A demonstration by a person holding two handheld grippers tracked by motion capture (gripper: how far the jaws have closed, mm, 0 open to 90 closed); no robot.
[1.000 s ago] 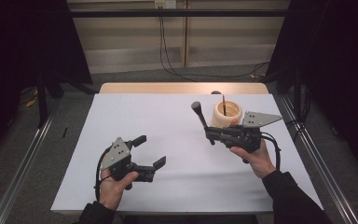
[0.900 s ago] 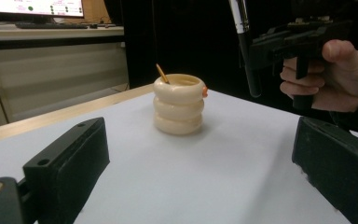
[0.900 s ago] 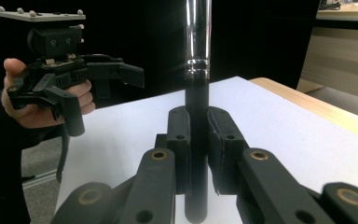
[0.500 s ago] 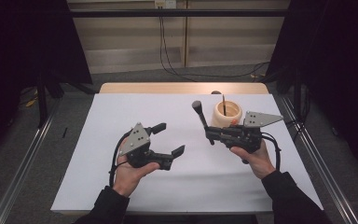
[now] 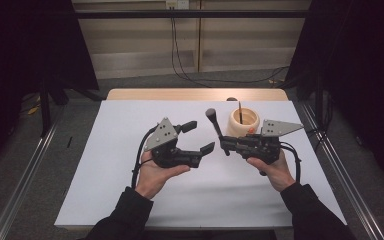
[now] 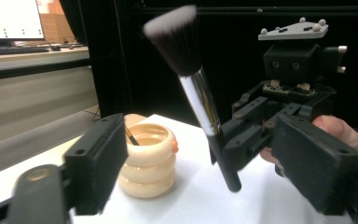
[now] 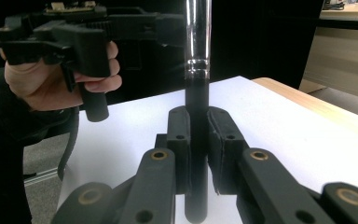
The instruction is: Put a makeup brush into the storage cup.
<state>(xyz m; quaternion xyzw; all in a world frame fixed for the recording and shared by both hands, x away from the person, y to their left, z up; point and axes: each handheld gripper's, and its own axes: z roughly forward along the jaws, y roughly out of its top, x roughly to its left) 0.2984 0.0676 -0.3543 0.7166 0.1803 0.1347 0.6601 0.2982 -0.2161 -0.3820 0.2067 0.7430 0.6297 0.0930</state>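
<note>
Toward the far right corner of the worktop (image 5: 105, 165) stands a cream cup (image 5: 243, 123) shaped like stacked rings, upright, with one thin dark stick (image 5: 240, 112) leaning inside it; in the left gripper view that stick rests against the cup's near rim. What else the cup holds you cannot tell from here. A small orange knob sits on its side.

Your right claw (image 5: 223, 145) is clamped on the makeup brush (image 5: 214, 127), just in front of the cup and a little toward the worktop's middle. The grip is on the black handle near its lower end, and a short stub of handle hangs below the pads. The brush's long axis runs close to upright: bristles at the top, handle end toward the worktop, the whole thing tilted slightly so the bristle head leans toward the left edge and the far edge. Its handle end hangs clear above the white surface. In the left gripper view the silver collar sits between the dark bristle head and the black handle.

Your left claw (image 5: 198, 136) is near the middle of the worktop, raised off it and aimed at the brush. Its jaws stand apart with nothing between them, and they have just been closing. The brush lies just beyond their tips, not touched.
</note>
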